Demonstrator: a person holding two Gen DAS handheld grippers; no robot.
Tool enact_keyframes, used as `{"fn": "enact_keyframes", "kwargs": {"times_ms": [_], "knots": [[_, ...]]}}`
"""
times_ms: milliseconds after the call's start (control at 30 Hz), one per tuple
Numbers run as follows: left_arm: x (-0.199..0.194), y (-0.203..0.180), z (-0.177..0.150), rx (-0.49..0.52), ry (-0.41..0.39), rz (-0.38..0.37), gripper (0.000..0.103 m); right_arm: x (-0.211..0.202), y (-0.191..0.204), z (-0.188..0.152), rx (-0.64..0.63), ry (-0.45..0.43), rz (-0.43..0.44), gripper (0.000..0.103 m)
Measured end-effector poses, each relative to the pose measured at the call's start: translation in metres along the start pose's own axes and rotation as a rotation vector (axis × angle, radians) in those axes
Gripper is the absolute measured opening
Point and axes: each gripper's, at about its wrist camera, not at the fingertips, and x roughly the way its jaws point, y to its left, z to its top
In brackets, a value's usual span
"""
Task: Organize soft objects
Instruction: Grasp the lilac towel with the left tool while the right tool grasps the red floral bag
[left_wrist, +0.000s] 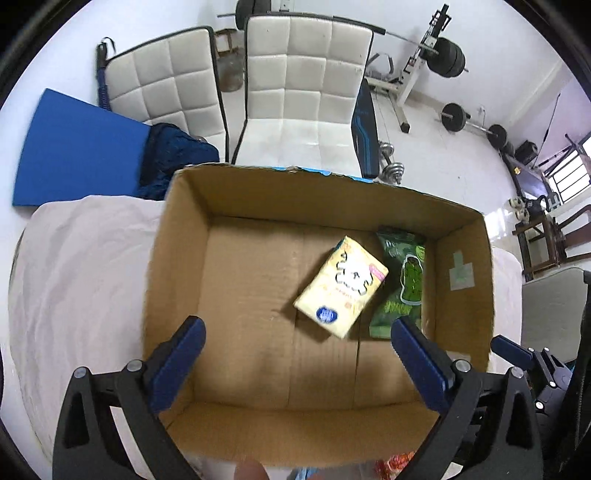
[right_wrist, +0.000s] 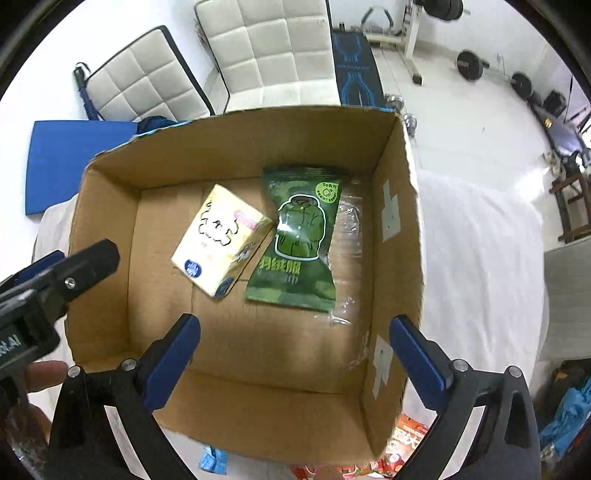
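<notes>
An open cardboard box (left_wrist: 177, 258) (right_wrist: 103, 206) stands on a white-covered table. Inside lie a yellow tissue pack (left_wrist: 341, 286) (right_wrist: 221, 240) and, to its right, a green snack bag (left_wrist: 402, 284) (right_wrist: 299, 236). A clear plastic wrapper (right_wrist: 349, 236) lies beside the green bag. My left gripper (left_wrist: 297, 332) is open and empty above the box's near side. My right gripper (right_wrist: 295, 330) is open and empty above the box. The left gripper's body also shows at the left edge of the right wrist view (right_wrist: 55, 273).
The white cloth (left_wrist: 81, 277) (right_wrist: 480, 258) covers the table around the box. Red and blue packets (right_wrist: 406, 439) lie near the box's front edge. Two white chairs (left_wrist: 306, 85), a blue mat (left_wrist: 77, 151) and gym weights (left_wrist: 448, 57) stand behind.
</notes>
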Motion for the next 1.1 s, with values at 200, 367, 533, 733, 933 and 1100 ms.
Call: {"fn": "enact_keyframes", "kwargs": {"times_ms": [200, 367, 533, 733, 933, 1100], "knots": [[-0.045, 0.011, -0.024, 0.011, -0.092, 0.031, 0.103, -0.036, 0.011, -0.026, 0.008, -0.080, 0.012, 0.103], [-0.083, 0.023, -0.051, 0.051, -0.160, 0.059, 0.103, -0.073, 0.015, -0.051, 0.058, -0.161, 0.000, 0.103], [-0.104, 0.047, -0.091, 0.092, -0.156, 0.070, 0.103, -0.092, 0.014, -0.088, 0.152, -0.145, 0.051, 0.103], [-0.075, 0.091, -0.153, 0.041, 0.008, 0.115, 0.103, -0.061, -0.008, -0.148, 0.241, -0.013, 0.051, 0.103], [-0.016, 0.143, -0.203, -0.160, 0.198, 0.126, 0.103, 0.015, -0.052, -0.189, 0.492, 0.199, 0.061, 0.103], [0.019, 0.170, -0.228, -0.309, 0.306, 0.074, 0.103, 0.072, -0.072, -0.198, 0.662, 0.267, 0.079, 0.095]]}}
